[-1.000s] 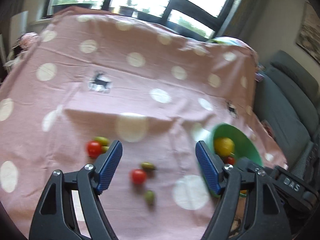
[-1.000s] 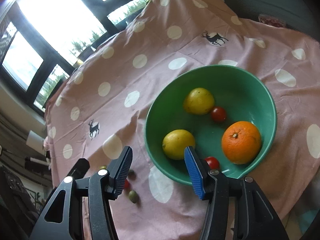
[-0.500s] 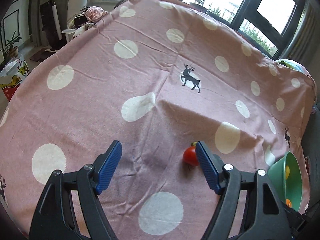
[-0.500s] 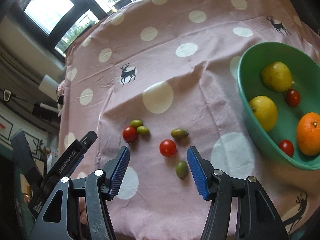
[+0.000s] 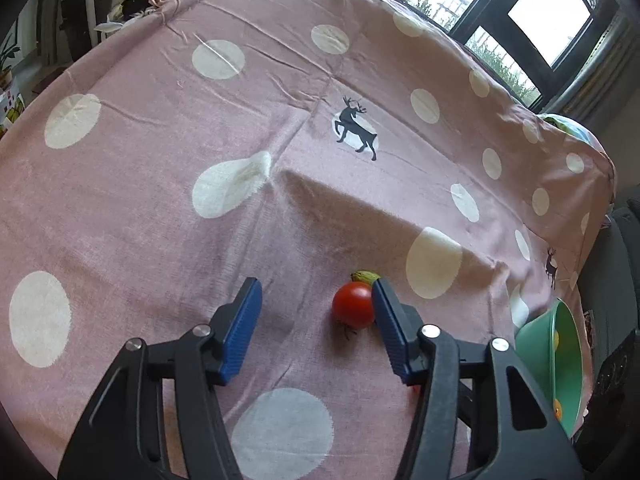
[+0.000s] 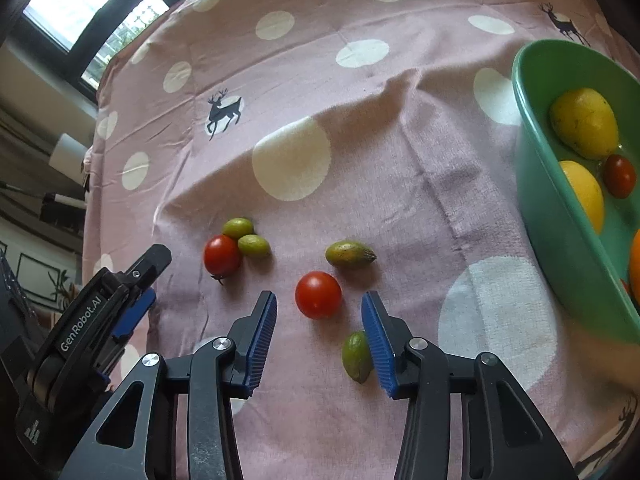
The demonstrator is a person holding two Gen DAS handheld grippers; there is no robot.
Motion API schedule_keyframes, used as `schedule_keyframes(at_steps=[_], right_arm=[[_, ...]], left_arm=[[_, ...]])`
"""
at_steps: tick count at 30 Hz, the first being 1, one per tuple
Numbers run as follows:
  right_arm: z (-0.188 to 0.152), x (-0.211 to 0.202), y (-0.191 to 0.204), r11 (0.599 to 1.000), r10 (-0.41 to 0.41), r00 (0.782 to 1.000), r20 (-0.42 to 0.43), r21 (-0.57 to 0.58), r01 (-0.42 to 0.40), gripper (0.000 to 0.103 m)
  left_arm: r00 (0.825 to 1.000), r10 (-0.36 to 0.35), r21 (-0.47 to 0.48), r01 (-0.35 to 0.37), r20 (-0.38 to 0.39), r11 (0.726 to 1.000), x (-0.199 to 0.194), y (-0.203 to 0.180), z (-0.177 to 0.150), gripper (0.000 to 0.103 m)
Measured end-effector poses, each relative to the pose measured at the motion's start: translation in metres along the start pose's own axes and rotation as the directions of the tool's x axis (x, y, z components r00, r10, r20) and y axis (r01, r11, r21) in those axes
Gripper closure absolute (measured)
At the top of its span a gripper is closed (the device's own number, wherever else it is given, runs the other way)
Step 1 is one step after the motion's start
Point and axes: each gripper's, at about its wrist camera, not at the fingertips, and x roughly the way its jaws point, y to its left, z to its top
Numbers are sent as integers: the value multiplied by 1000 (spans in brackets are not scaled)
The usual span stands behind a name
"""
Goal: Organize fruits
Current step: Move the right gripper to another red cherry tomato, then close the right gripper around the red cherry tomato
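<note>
Left gripper (image 5: 316,308): angled down toward the tablecloth; its jaws are closing but are not yet pressed on anything. A red cherry tomato (image 5: 353,305) is seen between the blue pads, close against the right-hand pad, with clear cloth between it and the other pad.
Behind that tomato: a small green fruit (image 5: 365,276) is partly hidden by the tomato and the pad tip.
Right gripper (image 6: 319,318): also tilted downward, jaws closing, nothing pinched. A second red cherry tomato (image 6: 318,294) is framed just beyond the fingertips, touching neither pad.
In the way: a small green oval fruit (image 6: 355,356) lies beside the right-hand pad of the right gripper; whether it touches the pad cannot be told.
Other loose fruit: a green-brown oval fruit (image 6: 349,254) is found just beyond the second tomato. Farther left in the right wrist view, the first tomato sits touching two small green fruits (image 6: 245,236), with the left gripper's body beside them.
Green bowl (image 6: 560,216): placed at the right edge, well apart from the loose fruit. Two lemons (image 6: 584,122), a cherry tomato and part of an orange (image 6: 634,264) are held in it.
Surface: a pink tablecloth (image 5: 160,208) with white dots and deer prints, creased near the fruit.
Background: dark-framed windows (image 5: 552,28) are seen past the far edge.
</note>
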Motion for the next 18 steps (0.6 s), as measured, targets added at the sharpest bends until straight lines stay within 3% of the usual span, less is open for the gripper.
schedule_keyframes(at_steps=[5, 9, 18], right_arm=[[2, 6, -2, 1000, 19, 1000, -7, 8, -19, 64], [2, 10, -2, 1000, 23, 999, -24, 4, -22, 65], [3, 14, -4, 999, 43, 998, -41, 2, -43, 68]], left_arm=[[999, -5, 28, 6, -42, 1000, 14, -6, -3, 59], [996, -60, 3, 60, -72, 998, 21, -6, -4, 60], [991, -55, 0, 56, -118, 998, 33, -9, -6, 65]])
